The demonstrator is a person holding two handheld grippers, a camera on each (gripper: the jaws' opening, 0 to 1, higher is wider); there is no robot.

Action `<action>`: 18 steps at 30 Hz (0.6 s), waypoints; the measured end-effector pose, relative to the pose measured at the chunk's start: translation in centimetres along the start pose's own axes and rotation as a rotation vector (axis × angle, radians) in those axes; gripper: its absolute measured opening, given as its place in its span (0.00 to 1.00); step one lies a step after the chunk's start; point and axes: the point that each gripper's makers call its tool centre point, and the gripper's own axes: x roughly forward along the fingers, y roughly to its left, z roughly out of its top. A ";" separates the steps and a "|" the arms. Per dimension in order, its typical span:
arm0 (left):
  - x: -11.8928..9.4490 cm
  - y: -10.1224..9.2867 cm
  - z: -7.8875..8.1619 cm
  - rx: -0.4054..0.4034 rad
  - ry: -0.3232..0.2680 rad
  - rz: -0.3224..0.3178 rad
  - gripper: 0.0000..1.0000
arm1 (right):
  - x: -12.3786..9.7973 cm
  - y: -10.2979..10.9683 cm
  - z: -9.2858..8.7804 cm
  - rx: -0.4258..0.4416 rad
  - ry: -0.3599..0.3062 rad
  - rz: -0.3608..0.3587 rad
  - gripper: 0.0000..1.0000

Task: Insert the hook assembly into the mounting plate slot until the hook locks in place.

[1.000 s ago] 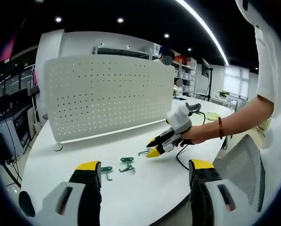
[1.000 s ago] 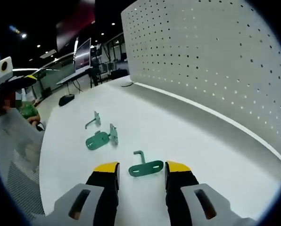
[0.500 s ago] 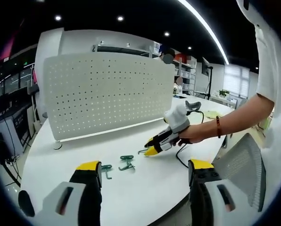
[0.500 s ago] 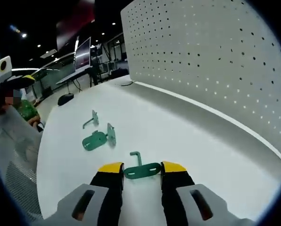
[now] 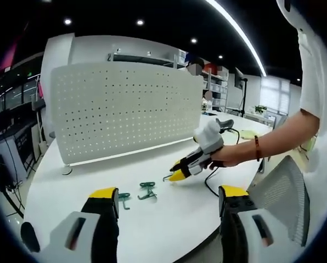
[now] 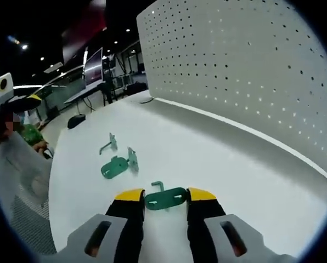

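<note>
Right gripper closes on hook part

We see the right gripper (image 6: 165, 196) now clamping the green hook piece (image 6: 164, 198), previously between open jaws, and raising it just off the white table (image 6: 218, 159).

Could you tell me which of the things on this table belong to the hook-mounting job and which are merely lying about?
For the job:
- green hook piece gripped by the right gripper
- green plate piece
- small green hook
- left gripper, open, hovering

Lying about:
- white pegboard
- black cable
- mesh chair back
</note>
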 end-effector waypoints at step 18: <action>-0.2 -0.1 0.7 0.016 -0.028 0.003 0.76 | -1.7 1.1 0.2 0.076 0.030 -0.002 0.29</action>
